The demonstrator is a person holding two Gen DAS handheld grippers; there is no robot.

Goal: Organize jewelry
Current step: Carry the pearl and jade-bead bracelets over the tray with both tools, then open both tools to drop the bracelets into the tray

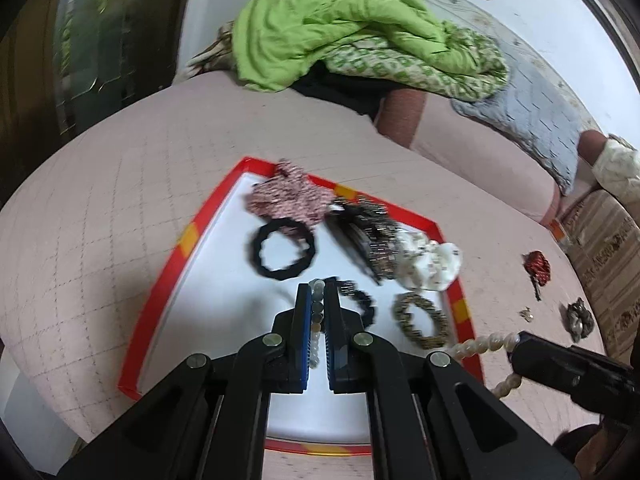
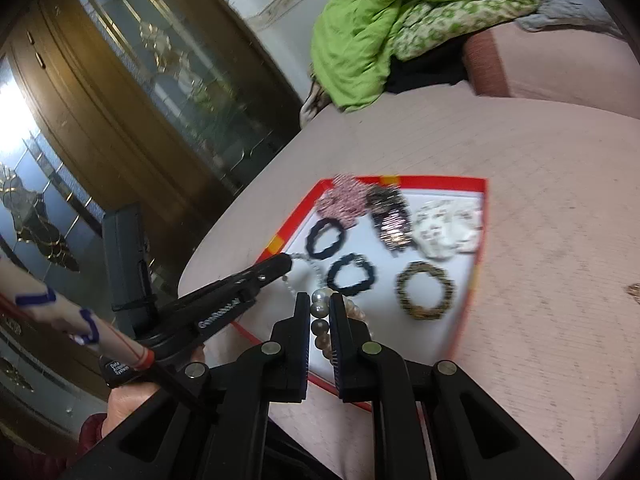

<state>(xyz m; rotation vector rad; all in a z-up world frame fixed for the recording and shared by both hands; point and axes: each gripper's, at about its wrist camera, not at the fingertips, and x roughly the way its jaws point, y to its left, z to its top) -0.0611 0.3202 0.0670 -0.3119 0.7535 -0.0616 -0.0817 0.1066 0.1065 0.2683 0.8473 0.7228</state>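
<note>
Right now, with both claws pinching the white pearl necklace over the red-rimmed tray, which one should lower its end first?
Left, probably. The left claw holds its part of the white pearl necklace over bare floor of the red-rimmed tray; the right claw grips nearer the tray's edge.

We are seeing the pearl necklace (image 1: 478, 344) only in bits, because the left tool (image 1: 318, 304) is hiding its middle. The tray's (image 1: 160, 296) near edge is going under the tool arms. The small bits (image 1: 527, 314) on the bed are looking too tiny and blurry to tell. A dark heap is hiding under the green blanket (image 1: 320, 28).
</note>
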